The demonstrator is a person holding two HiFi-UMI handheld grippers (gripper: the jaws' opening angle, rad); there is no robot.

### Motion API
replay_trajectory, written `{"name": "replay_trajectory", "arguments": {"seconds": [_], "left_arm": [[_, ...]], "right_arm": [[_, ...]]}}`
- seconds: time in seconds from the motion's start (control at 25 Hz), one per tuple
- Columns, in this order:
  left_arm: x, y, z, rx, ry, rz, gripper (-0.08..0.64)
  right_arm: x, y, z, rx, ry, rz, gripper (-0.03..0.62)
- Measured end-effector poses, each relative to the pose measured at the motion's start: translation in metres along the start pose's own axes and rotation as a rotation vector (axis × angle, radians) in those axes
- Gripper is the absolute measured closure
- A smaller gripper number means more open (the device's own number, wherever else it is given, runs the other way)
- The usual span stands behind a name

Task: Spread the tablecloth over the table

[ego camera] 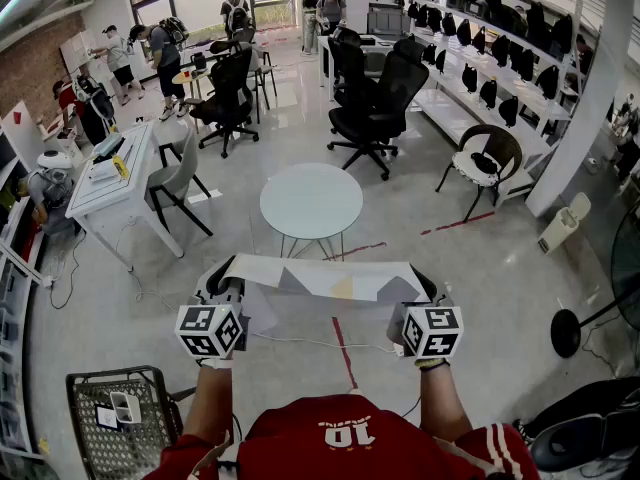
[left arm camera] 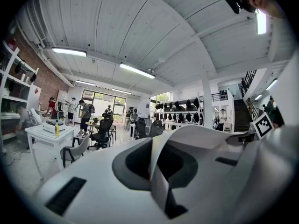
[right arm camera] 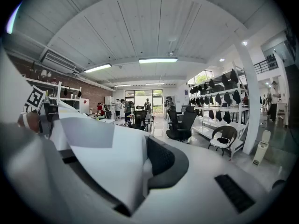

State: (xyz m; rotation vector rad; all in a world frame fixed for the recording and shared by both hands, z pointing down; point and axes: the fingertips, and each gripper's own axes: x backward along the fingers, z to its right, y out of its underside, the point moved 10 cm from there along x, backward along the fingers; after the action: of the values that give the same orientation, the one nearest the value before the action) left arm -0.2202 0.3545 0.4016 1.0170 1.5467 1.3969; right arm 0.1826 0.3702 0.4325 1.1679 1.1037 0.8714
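A white tablecloth (ego camera: 320,275) with grey and yellow patches hangs stretched between my two grippers, in front of a small round white table (ego camera: 311,200). My left gripper (ego camera: 222,286) is shut on the cloth's left corner, and the cloth (left arm camera: 156,181) shows pinched between its jaws in the left gripper view. My right gripper (ego camera: 422,290) is shut on the right corner; the cloth (right arm camera: 110,164) drapes over its left jaw in the right gripper view. Both grippers are held level at chest height, short of the table.
Black office chairs (ego camera: 375,103) stand beyond the round table. A white desk (ego camera: 110,173) with a grey chair (ego camera: 178,178) is at the left. A wire basket (ego camera: 120,418) sits at the lower left, a fan base (ego camera: 566,333) at the right. People stand at the back.
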Motion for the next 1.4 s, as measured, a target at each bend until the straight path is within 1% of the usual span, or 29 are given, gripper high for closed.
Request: {"name": "replay_trajectory", "arguments": {"seconds": [0.28,0.52,0.8,0.96,1.12,1.4], "left_arm": [[-0.003,-0.004,0.007,-0.008,0.002,0.001,0.547],[-0.007,-0.005,0.013,0.004,0.005,0.006,0.547],[-0.009,-0.009,0.02,-0.001,0.001,0.014,0.547],[-0.007,-0.008,0.025,-0.004,-0.002,0.009,0.548],[-0.009,-0.012,0.031,-0.009,-0.009,0.007,0.547],[-0.015,-0.008,0.041,-0.02,-0.011,0.0,0.547]], "right_arm": [[0.003,-0.007,0.007,0.018,-0.002,0.022,0.575],[0.005,-0.006,0.014,0.023,-0.006,0.017,0.576],[0.005,-0.009,0.021,0.032,-0.011,0.024,0.577],[0.008,-0.01,0.025,0.019,-0.017,0.027,0.575],[0.008,-0.014,0.032,0.032,-0.025,0.03,0.575],[0.007,-0.005,0.044,0.004,-0.044,0.047,0.575]]}}
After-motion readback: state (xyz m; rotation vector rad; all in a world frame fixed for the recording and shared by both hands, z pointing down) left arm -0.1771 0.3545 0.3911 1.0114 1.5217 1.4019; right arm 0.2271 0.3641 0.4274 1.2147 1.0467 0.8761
